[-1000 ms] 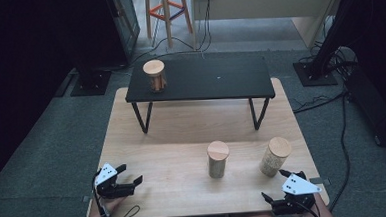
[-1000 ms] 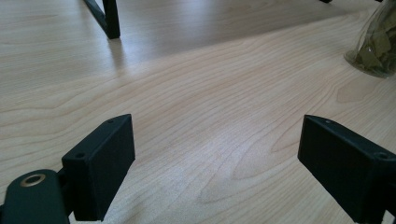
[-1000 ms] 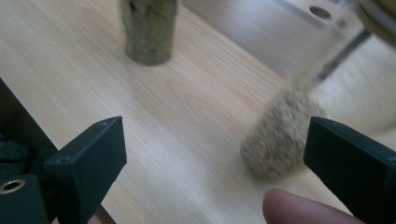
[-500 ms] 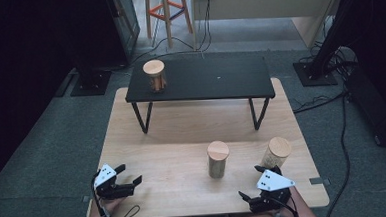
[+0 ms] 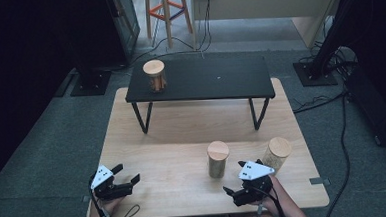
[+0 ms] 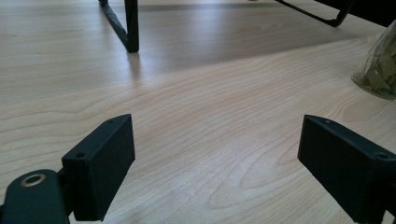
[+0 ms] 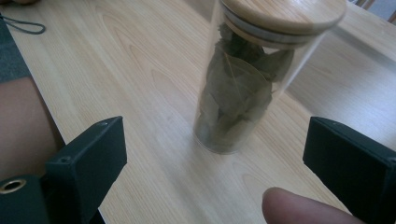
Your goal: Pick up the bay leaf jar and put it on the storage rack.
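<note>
Three glass jars with wooden lids are in the high view. One jar (image 5: 154,75) stands on the left end of a low black bench (image 5: 214,80). A middle jar (image 5: 218,158) and a right jar (image 5: 277,153) stand on the wooden table (image 5: 182,134). My right gripper (image 5: 233,177) is open just in front and to the right of the middle jar, angled towards it. In the right gripper view that leaf-filled jar (image 7: 238,93) stands upright just ahead of the wide jaws of my right gripper (image 7: 215,144). My left gripper (image 5: 126,174) rests open and empty at the front left, (image 6: 215,154).
The bench's thin black legs (image 5: 140,119) stand on the table behind the jars. One leg (image 6: 130,28) and a jar's edge (image 6: 380,70) lie ahead in the left gripper view. A fingertip (image 7: 299,207) and a leg (image 7: 23,126) border the right gripper view.
My right gripper has moved left along the front edge, from the right front corner to beside the middle jar. The left gripper and the jars have stayed put.
</note>
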Motion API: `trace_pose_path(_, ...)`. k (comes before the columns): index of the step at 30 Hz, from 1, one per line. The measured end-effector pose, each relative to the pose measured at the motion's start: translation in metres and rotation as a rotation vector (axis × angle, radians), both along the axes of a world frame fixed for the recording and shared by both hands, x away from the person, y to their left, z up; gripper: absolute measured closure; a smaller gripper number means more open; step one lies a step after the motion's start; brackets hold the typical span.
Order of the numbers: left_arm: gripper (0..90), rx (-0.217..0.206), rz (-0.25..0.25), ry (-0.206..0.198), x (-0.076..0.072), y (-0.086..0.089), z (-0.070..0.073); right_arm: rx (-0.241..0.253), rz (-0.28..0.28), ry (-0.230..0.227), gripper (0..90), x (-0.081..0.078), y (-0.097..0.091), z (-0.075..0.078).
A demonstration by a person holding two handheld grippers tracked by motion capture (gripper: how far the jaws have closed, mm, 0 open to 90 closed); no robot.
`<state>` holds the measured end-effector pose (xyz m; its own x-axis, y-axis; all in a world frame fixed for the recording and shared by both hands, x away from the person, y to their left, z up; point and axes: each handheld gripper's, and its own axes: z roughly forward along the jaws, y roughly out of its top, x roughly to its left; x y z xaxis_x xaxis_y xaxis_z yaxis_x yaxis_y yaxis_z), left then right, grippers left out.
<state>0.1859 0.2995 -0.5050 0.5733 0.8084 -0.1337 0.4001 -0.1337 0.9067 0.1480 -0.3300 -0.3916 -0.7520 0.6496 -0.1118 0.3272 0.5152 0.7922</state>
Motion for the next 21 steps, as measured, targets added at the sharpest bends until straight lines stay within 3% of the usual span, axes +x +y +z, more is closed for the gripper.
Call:
trace_pose_path(6,11.2,-0.005,0.000,0.010,0.002,0.001,0.000,-0.002,0.000,0.006,5.9,0.006,0.010,0.004)
trace_pose_path(15,11.2,-0.005,0.015,0.025,0.003,0.000,0.002,-0.003,-0.027,0.056,6.3,0.024,0.023,0.009)
trace_pose_path(21,11.2,-0.003,0.018,0.035,0.004,-0.001,0.003,-0.029,-0.038,0.085,5.7,0.035,0.030,0.015)
